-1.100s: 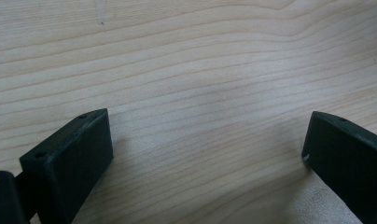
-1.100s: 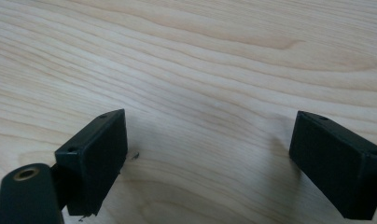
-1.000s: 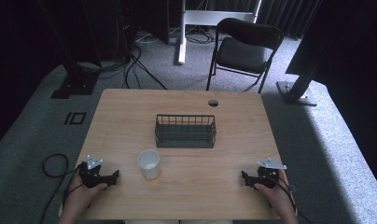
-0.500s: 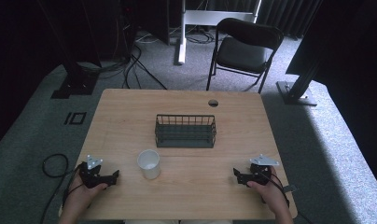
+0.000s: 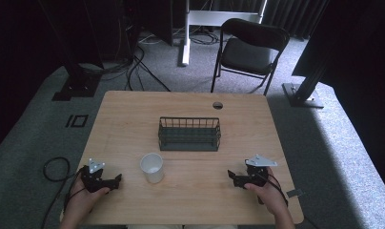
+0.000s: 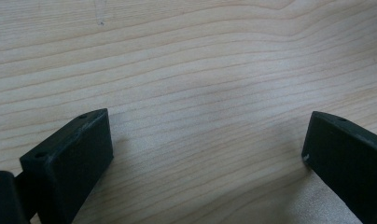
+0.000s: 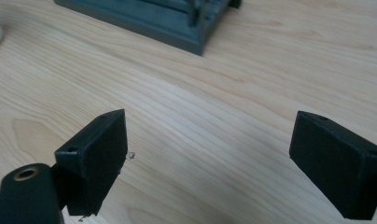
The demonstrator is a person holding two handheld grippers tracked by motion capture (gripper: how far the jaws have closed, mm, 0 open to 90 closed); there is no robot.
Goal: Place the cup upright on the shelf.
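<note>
The left gripper (image 5: 115, 180) rested near the front left edge of the pale, grained wooden table (image 5: 133, 119), its blocky black jaws wide apart over bare wood. The right gripper (image 5: 231, 175) lay near the front right, jaws likewise spread and empty. Between them, nearer the left gripper, stood a white round cup (image 5: 152, 167), upright and untouched. Behind it sat a dark rectangular wire basket (image 5: 189, 134).

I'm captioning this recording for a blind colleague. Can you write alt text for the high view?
A person's hands hold the left gripper and right gripper, both open, low at the near edge of a wooden table. A white cup stands between them, before a dark wire basket.
</note>
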